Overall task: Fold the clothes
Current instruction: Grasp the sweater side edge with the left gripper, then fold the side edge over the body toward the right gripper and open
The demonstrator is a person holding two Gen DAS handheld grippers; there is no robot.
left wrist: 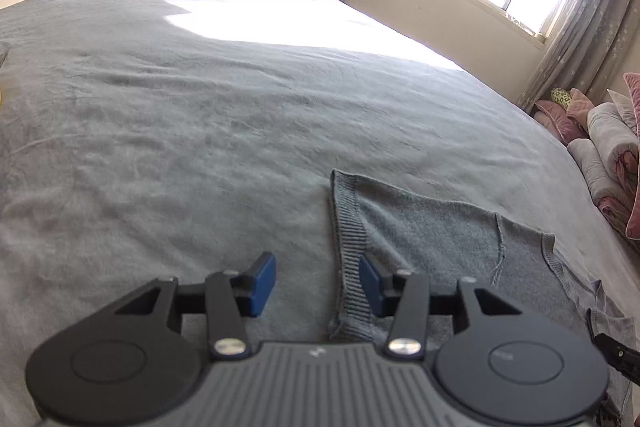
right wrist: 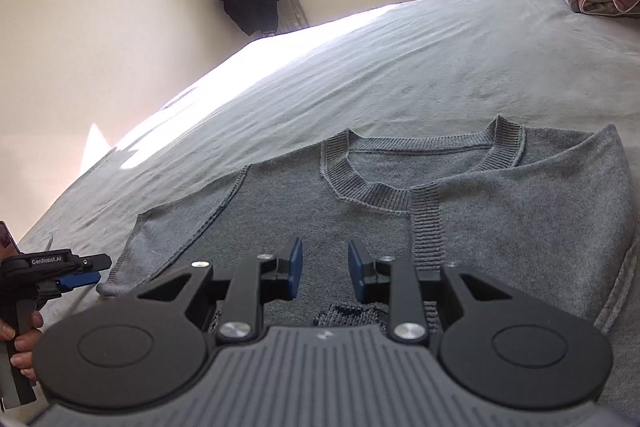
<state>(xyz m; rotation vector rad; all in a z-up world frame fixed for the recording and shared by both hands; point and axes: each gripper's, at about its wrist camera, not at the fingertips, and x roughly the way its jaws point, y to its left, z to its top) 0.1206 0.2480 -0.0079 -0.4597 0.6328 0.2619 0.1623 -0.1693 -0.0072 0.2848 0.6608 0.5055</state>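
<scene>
The left gripper [left wrist: 316, 285] hangs released over the sweater's [right wrist: 400, 227] left cuff [left wrist: 352, 267]. The sweater lies flat on the bed [right wrist: 400, 67], its right sleeve folded across the chest. The right gripper [right wrist: 325, 271] hovers released mid-chest. Likely mid-fold; the left sleeve seems next.

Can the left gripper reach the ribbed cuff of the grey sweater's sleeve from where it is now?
Probably yes. The left gripper is open, and the ribbed cuff of the grey sweater lies on the bed between its fingers, with nothing covering it.
</scene>
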